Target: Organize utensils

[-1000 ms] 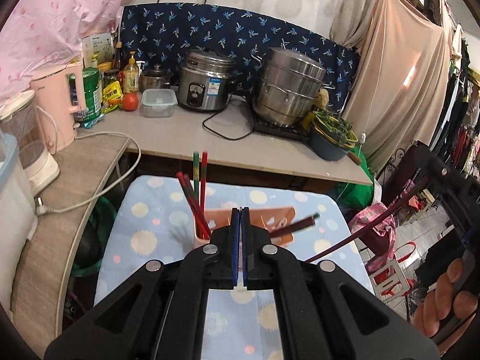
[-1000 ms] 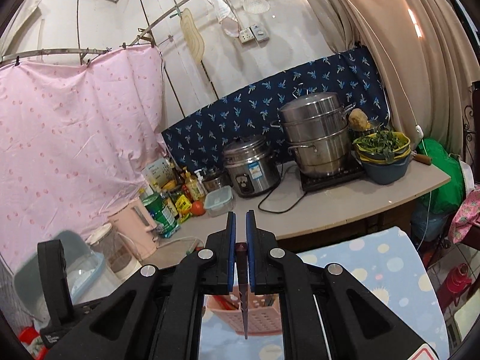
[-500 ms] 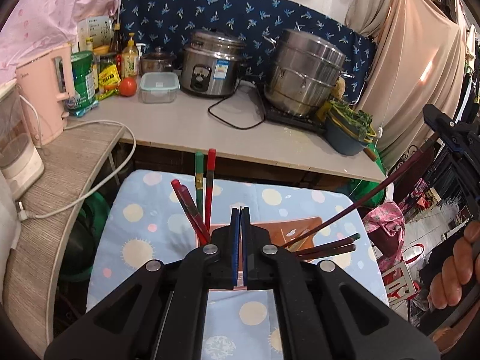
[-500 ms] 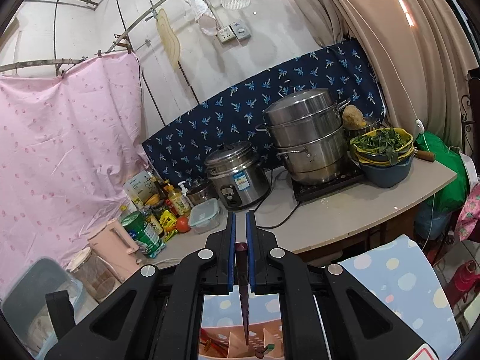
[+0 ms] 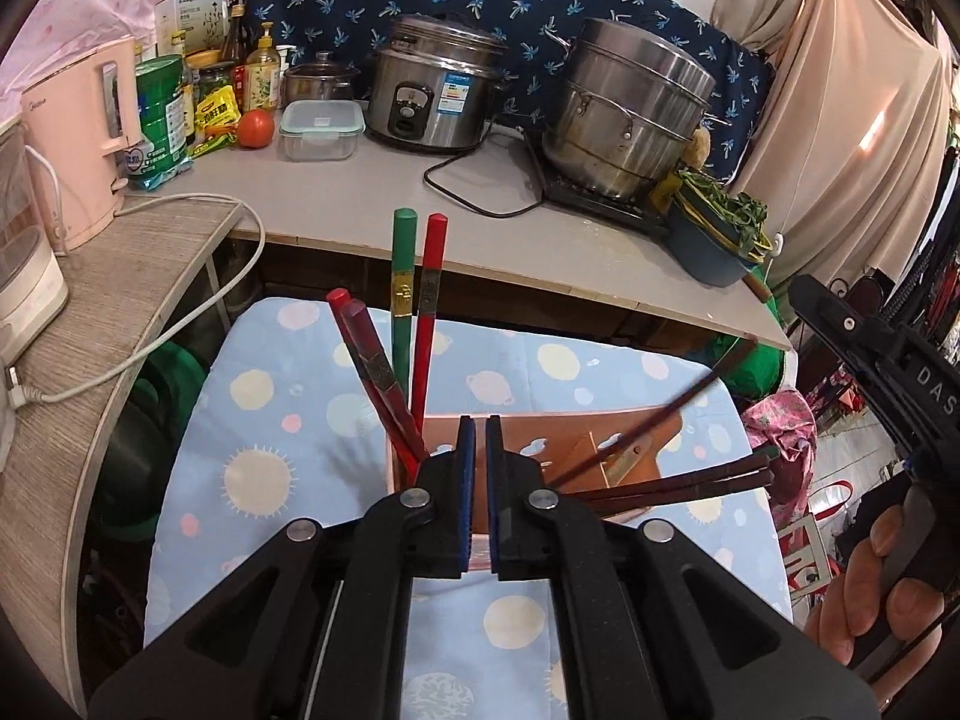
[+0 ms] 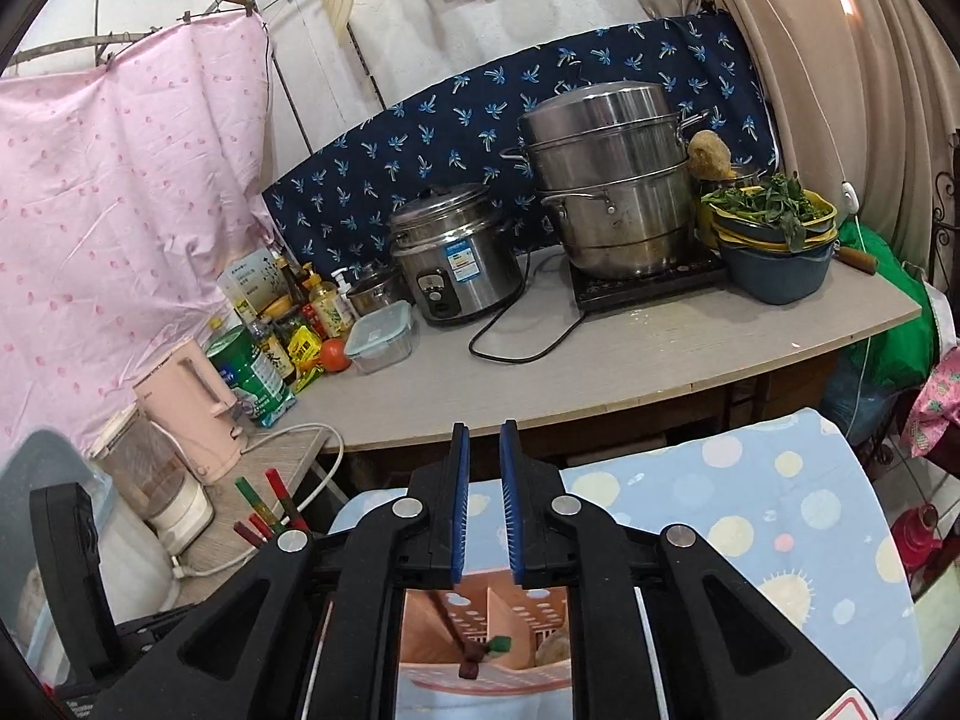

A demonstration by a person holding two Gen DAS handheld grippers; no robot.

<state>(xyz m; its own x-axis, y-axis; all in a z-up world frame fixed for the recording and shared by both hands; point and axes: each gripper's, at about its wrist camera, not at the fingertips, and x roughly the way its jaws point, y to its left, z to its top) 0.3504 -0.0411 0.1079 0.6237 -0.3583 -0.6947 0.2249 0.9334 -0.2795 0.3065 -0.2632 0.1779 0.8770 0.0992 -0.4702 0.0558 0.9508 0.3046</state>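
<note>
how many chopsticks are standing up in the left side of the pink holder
4. One green chopstick and one red chopstick stand near upright; two dark red chopsticks lean left in front. The left gripper may hide others.

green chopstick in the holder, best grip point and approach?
Grip the green chopstick on its bare upper shaft, above the holder rim, coming from the left. It stands nearly upright, and a red chopstick crowds its right side, so close the jaws across the shaft, then lift straight up.
</note>
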